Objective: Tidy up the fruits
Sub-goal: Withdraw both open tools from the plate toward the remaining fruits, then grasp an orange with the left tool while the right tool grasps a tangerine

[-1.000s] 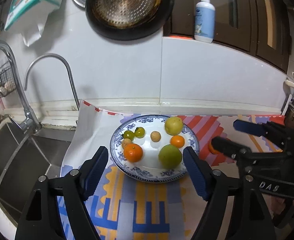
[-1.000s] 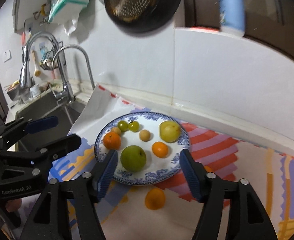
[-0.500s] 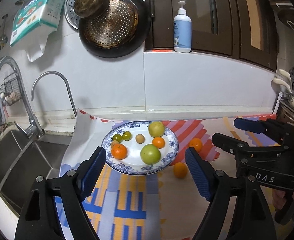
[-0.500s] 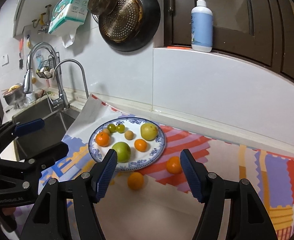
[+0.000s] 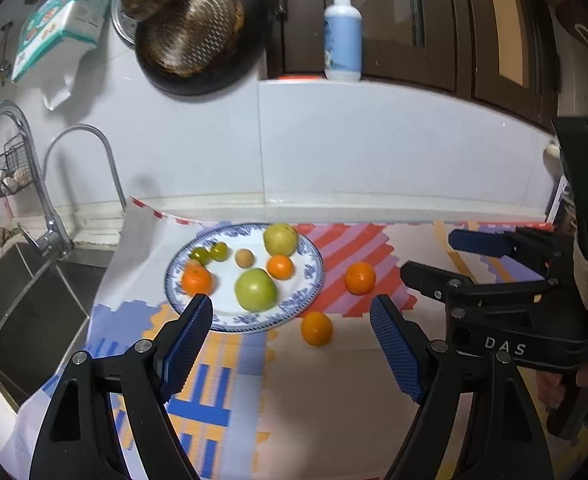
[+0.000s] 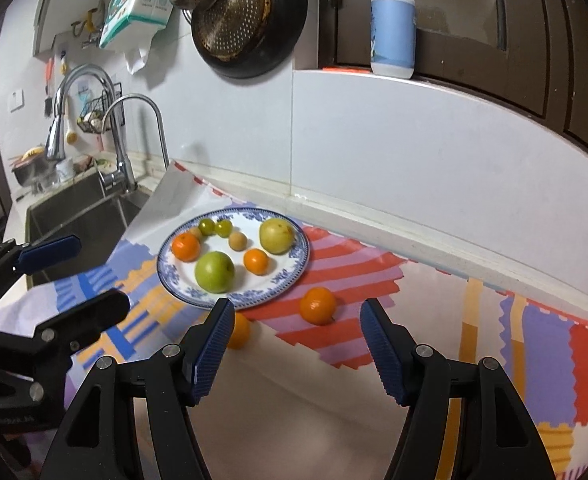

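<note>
A blue-patterned plate [image 5: 313, 276] [image 6: 299, 260] on the colourful mat holds a green apple [image 5: 255, 290] [image 6: 214, 271], a yellow pear [image 5: 280, 239] [image 6: 276, 235], two oranges, a small brown fruit and two green tomatoes. Two oranges lie on the mat off the plate: one [image 5: 359, 277] [image 6: 317, 305] to its right, one [image 5: 317, 328] [image 6: 238, 330] in front, partly behind my right finger. My left gripper [image 5: 292, 350] is open and empty in front of the plate. My right gripper [image 6: 294, 346] is open and empty, near the loose oranges.
A steel sink [image 5: 22, 304] with two taps [image 5: 90, 160] lies left of the mat. A tiled wall stands behind the plate, with a hanging pan [image 5: 202, 36] and a soap bottle [image 5: 342, 36] on a ledge above.
Both grippers have pulled back from the plate, so the plate looks farther and the two loose oranges on the mat have come into view. Both stay open.
</note>
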Available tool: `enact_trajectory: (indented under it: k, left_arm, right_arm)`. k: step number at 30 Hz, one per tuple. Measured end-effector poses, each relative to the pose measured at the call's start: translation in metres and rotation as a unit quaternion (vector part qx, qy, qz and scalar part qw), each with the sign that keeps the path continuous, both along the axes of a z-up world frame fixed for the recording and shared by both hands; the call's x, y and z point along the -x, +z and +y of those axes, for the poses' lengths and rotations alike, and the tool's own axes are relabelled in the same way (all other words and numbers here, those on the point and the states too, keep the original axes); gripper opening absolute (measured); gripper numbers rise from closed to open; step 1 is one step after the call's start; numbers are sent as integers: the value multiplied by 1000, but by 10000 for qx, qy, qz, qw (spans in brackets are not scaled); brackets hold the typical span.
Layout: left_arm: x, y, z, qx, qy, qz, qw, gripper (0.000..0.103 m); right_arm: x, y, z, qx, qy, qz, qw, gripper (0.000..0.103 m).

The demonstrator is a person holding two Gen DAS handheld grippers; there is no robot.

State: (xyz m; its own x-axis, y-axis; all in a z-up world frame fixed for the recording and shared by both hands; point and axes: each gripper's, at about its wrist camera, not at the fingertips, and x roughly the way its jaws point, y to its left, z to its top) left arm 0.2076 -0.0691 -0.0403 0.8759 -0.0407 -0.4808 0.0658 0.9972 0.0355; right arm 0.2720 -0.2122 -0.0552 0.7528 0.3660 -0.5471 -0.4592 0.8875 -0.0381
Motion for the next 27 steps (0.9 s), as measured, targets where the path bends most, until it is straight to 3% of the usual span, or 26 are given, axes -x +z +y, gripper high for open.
enact_trajectory:
  k: [9, 16, 27]
  left_arm:
    - [-40, -39, -18, -116, -118, 632, 9979, 71]
    - [-68, -63, -17, 73, -185, 1088, 9939, 59]
    - [-92, -78, -19, 236, -309, 1326, 9904, 43]
  right_arm:
    - [-34, -30, -4, 199, 176, 283, 9992, 66]
    - [-57, -57, 1, 296, 300, 575, 9975, 66]
    - [-90, -75, 16, 430, 612, 700, 9947, 63]
